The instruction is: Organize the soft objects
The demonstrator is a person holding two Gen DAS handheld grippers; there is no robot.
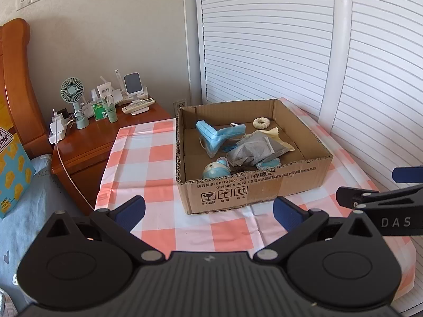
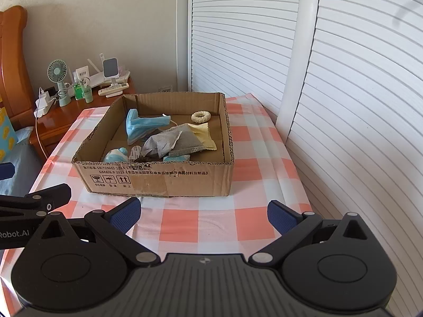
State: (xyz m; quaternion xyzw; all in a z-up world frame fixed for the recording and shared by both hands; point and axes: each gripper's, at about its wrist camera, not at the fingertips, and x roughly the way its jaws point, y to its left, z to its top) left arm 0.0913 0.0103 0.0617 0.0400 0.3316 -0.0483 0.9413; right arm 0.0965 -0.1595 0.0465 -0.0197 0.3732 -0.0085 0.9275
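Cardboard box (image 1: 253, 185) is seen on the checked counter (image 1: 158, 227), and everything soft is gathered inside: blue face masks (image 1: 216, 134), a grey pouch (image 1: 251, 150), a yellow cloth (image 1: 272, 134), a cream ring (image 1: 261, 123) at the back wall, a pale blue plush (image 1: 215, 170) at the front. Left claw (image 1: 208, 211) and right claw (image 2: 203, 212) are both held spread and empty, short of the box.

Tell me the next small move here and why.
Probably ease the right gripper forward over the cardboard box toward the grey pouch. Both it and the left gripper are open, empty and short of the box, and the pouch lies on top.
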